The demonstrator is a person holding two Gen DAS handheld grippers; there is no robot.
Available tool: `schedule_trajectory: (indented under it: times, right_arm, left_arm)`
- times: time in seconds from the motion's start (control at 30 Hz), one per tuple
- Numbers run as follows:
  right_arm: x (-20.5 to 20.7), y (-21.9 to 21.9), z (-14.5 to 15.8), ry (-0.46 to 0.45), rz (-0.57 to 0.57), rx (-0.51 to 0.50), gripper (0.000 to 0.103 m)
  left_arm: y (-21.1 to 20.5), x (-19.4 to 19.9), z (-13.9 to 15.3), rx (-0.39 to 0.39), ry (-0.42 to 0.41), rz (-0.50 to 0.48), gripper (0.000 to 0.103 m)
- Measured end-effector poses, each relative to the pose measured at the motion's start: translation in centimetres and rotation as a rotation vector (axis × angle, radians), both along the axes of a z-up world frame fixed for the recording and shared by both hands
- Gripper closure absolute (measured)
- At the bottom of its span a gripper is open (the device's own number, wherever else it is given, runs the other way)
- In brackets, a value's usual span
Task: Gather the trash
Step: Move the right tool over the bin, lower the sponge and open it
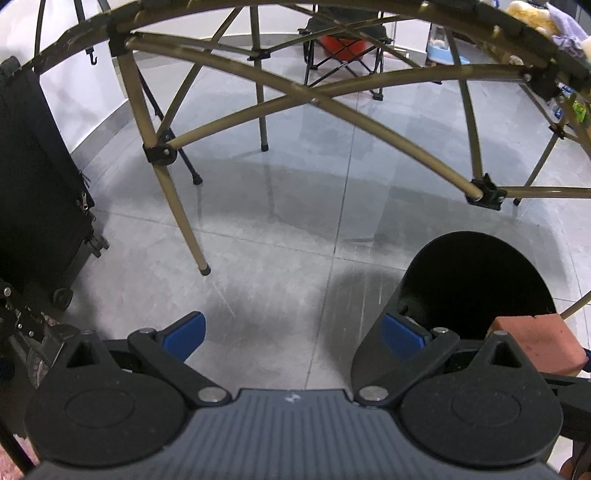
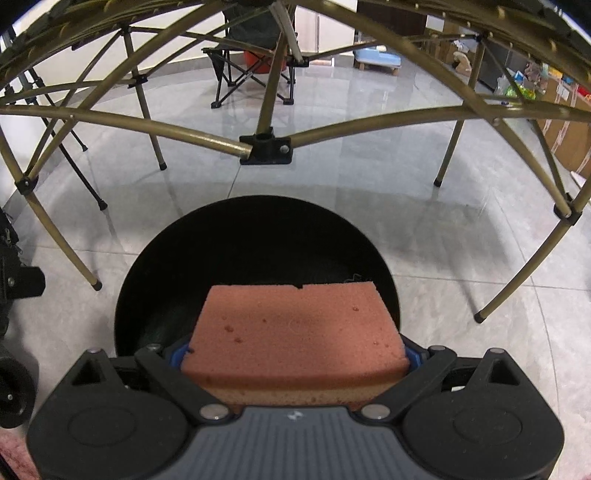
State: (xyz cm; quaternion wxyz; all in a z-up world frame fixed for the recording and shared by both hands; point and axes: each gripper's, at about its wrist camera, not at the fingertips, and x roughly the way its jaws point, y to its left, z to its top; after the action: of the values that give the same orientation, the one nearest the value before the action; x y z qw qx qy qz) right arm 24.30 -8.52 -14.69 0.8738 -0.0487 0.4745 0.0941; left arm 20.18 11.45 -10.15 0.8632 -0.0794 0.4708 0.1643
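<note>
In the left wrist view, the left gripper [image 1: 293, 334] is seen spread wide with nothing in it, low in the frame; the black bin [image 1: 476, 273] stands at lower right.

In the right wrist view, the pink sponge [image 2: 295, 328] is clamped in the right gripper [image 2: 295, 356] at centre, over the bin's mouth [image 2: 255, 236]. Release is best made only once the sponge is carried fully inside the rim.

place: you're in a home-type room used as a rec space | floor: glossy grey tiles [image 2: 369, 177] | furniture: folding camp chair [image 2: 251, 62], folding desk frame [image 1: 258, 85] overhead | clutter: plush toys [image 1: 532, 18], cardboard boxes [image 2: 569, 129], black wheeled case [image 1: 37, 184] at your left
</note>
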Motion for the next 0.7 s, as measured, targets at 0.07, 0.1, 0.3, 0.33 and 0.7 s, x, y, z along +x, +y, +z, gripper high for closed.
schedule_trajectory:
  times: [0.07, 0.1, 0.3, 0.33, 0.7]
  right_arm:
    - [0.2, 0.3, -0.3, 0.006, 0.003, -0.004, 0.004]
    - [0.3, 0.5, -0.4, 0.009, 0.004, -0.004, 0.004]
    - [1.1, 1.4, -0.6, 0.018, 0.007, 0.005, 0.004]
    - [1.1, 1.5, -0.6, 0.022, 0.01, 0.01, 0.004]
    - [1.7, 1.8, -0.9, 0.047, 0.001, 0.049, 0.0]
  left_arm:
    - [0.3, 0.0, -0.2, -0.002, 0.005, 0.001, 0.0]
    - [0.5, 0.0, -0.3, -0.001, 0.007, 0.002, 0.0]
    - [1.5, 0.1, -1.0, -0.008, 0.025, 0.025, 0.0]
    - [1.6, 0.1, -1.0, -0.008, 0.026, 0.026, 0.0]
    - [1.8, 0.2, -1.2, -0.01, 0.031, 0.031, 0.0]
